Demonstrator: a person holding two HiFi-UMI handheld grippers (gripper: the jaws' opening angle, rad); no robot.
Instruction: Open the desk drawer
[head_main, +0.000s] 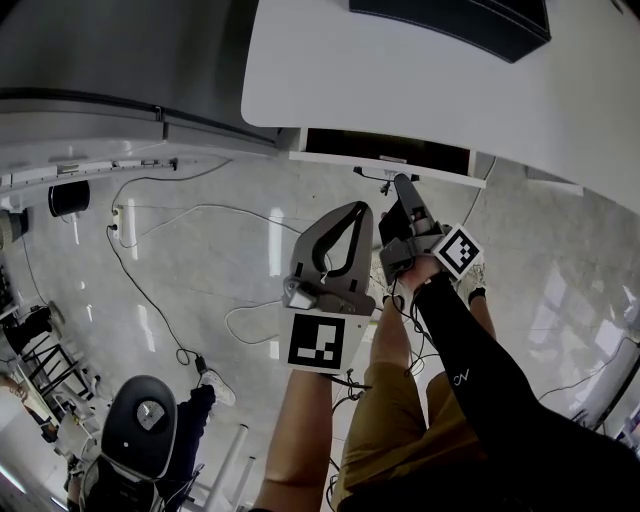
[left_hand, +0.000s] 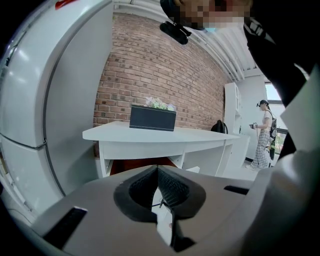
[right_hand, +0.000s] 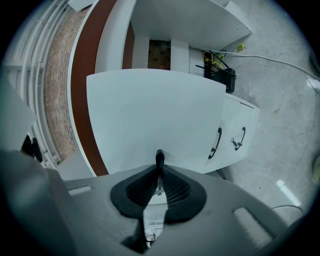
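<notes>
The white desk (head_main: 420, 80) fills the top of the head view, with the drawer front (head_main: 390, 162) below its edge and a dark gap above that front. My right gripper (head_main: 402, 185) reaches up to the drawer's black handle (head_main: 375, 177). In the right gripper view the white drawer front (right_hand: 150, 115) fills the middle, and the right gripper (right_hand: 159, 166) is shut on the black handle (right_hand: 159, 156) at its tips. My left gripper (head_main: 358, 209) hangs back over the floor, shut and empty; in its own view the left gripper (left_hand: 158, 170) points at the desk (left_hand: 165, 135).
A side cabinet (right_hand: 232, 135) with two black handles stands beside the drawer. Cables (head_main: 150, 215) trail over the pale floor and an office chair (head_main: 140, 428) stands at lower left. A dark box (left_hand: 152, 117) sits on the desk. A person (left_hand: 264, 134) stands far off.
</notes>
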